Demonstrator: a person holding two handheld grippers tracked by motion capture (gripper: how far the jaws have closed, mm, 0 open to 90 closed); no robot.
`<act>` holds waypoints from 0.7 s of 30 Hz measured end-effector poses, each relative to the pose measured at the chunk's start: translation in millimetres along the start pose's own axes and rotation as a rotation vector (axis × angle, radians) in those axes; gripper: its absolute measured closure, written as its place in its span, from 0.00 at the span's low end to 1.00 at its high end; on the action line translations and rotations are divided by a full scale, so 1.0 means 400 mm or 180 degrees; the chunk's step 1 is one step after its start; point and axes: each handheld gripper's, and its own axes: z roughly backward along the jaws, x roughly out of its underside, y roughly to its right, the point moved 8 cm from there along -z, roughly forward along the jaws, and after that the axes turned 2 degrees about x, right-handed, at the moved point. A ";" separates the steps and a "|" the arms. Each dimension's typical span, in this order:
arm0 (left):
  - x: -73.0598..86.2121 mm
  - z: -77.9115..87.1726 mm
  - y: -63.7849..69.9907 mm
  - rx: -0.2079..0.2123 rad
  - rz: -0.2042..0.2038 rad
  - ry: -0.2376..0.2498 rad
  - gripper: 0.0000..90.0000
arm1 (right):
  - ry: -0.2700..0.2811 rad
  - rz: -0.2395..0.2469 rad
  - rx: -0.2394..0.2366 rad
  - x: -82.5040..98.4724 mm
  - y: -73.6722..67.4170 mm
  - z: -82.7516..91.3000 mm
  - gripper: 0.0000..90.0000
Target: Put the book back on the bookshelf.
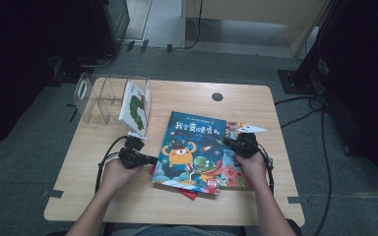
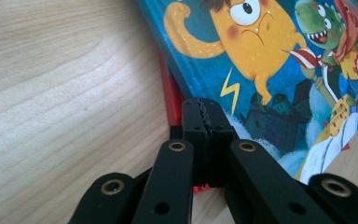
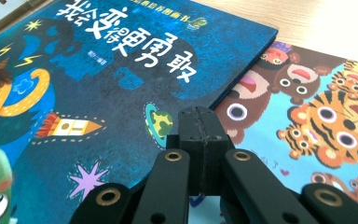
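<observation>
Resting tongs: both pairs sit at a stack of picture books on a wooden table (image 1: 103, 196).
Left gripper (image 1: 150, 160): jaws pressed together with nothing between them, tips at the left edge of the blue book (image 1: 192, 150), just beside it.
Left gripper view: closed tips over the blue book's corner, a red book (image 2: 171, 100) peeking out beneath it.
Right gripper (image 1: 229, 143): jaws also pressed together and empty, tips at the blue book's right edge.
Right gripper view: closed tips over the seam where the blue book overlaps the animal book (image 3: 307, 116).
Books: blue book on top, near the table's middle.
Holder (image 1: 98, 96): clear, at the table's far left, with one book (image 1: 134, 108) standing upright inside.
</observation>
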 end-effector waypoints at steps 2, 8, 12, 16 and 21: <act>0.001 -0.001 0.002 0.0001 0.0013 0.0010 1.00 | -0.0010 -0.0003 0.0005 -0.002 -0.001 -0.002 1.00; 0.013 -0.002 0.016 0.0015 -0.0012 0.0003 1.00 | -0.0010 -0.0001 0.0017 -0.013 0.000 -0.015 1.00; 0.018 -0.003 0.024 0.0019 0.0000 0.0024 1.00 | -0.0002 0.0020 0.0043 -0.022 -0.002 -0.026 1.00; 0.022 -0.005 0.032 0.0018 -0.0010 0.0045 1.00 | -0.0006 0.0000 0.0052 -0.028 -0.002 -0.032 1.00; 0.027 -0.009 0.042 0.0047 -0.0043 0.0029 1.00 | -0.0002 0.0019 0.0048 -0.033 -0.004 -0.038 1.00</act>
